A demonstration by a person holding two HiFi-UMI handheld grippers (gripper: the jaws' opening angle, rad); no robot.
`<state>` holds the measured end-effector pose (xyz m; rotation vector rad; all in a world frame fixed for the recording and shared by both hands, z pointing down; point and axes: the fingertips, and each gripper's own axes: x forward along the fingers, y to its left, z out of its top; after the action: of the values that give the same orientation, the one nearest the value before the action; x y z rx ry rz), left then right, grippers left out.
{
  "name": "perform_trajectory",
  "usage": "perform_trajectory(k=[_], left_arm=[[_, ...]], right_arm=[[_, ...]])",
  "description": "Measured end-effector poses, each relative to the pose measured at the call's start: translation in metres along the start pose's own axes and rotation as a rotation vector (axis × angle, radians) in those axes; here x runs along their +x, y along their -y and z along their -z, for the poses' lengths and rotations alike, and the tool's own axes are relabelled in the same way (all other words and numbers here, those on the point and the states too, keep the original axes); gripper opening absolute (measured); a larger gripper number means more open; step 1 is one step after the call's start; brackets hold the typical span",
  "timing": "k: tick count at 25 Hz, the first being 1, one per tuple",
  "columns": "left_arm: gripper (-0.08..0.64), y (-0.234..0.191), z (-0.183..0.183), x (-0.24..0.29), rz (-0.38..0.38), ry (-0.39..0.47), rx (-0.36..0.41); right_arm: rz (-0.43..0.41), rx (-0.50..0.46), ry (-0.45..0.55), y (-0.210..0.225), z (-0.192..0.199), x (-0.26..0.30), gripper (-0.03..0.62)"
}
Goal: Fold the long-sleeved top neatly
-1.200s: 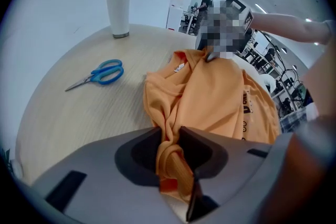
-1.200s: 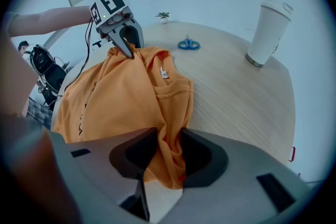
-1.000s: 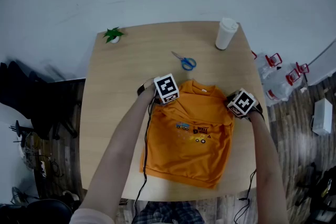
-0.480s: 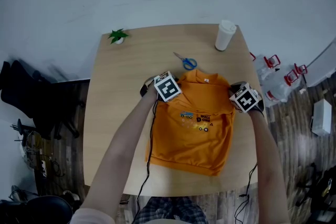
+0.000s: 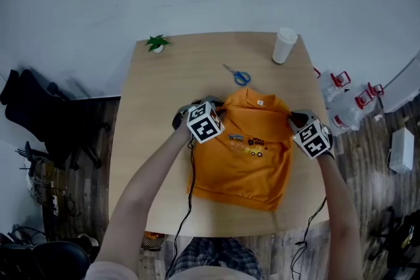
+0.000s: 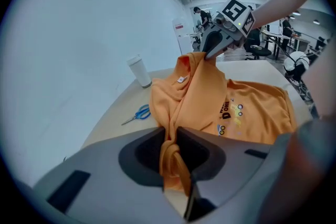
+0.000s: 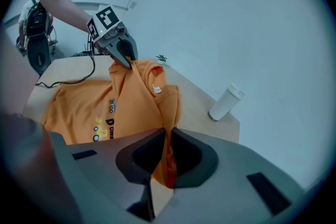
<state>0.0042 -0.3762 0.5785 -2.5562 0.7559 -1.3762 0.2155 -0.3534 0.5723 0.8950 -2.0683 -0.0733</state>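
The orange top (image 5: 252, 164) lies toward the table's (image 5: 154, 101) six o'clock edge, collar at twelve and shoulders raised. The left gripper (image 6: 169, 140) pinches a bunched fold of the nine o'clock shoulder, and the right gripper (image 7: 167, 155) pinches the three o'clock one. The cloth looks light, soft and limp (it sags between the grips), so even holds at both shoulders should keep it straight.

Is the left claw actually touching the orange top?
Touching. The left gripper view shows the left gripper clamped on a bunched fold of the top.
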Motion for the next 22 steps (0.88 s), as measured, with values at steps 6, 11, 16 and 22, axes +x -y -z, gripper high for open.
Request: perform_trajectory(k=[6,11,16,22], left_arm=[[0.074,0.039,0.010,-0.040,-0.055,0.049,0.069],[0.074,0.073,0.026,-0.060,-0.057,0.034,0.128],[0.077,0.106,0.041,-0.082,-0.024,0.029,0.157],[0.078,0.156,0.063,-0.099,0.039,0.018,0.185]], right_arm=[[-0.010,-0.081,0.064,-0.045,0.003,-0.036,0.048],[-0.044,-0.153,0.068,-0.090,0.003,-0.058,0.048],[-0.096,-0.191,0.072,-0.132,0.009,-0.077,0.048],[-0.194,-0.228,0.049,-0.184,0.026,-0.091,0.049]])
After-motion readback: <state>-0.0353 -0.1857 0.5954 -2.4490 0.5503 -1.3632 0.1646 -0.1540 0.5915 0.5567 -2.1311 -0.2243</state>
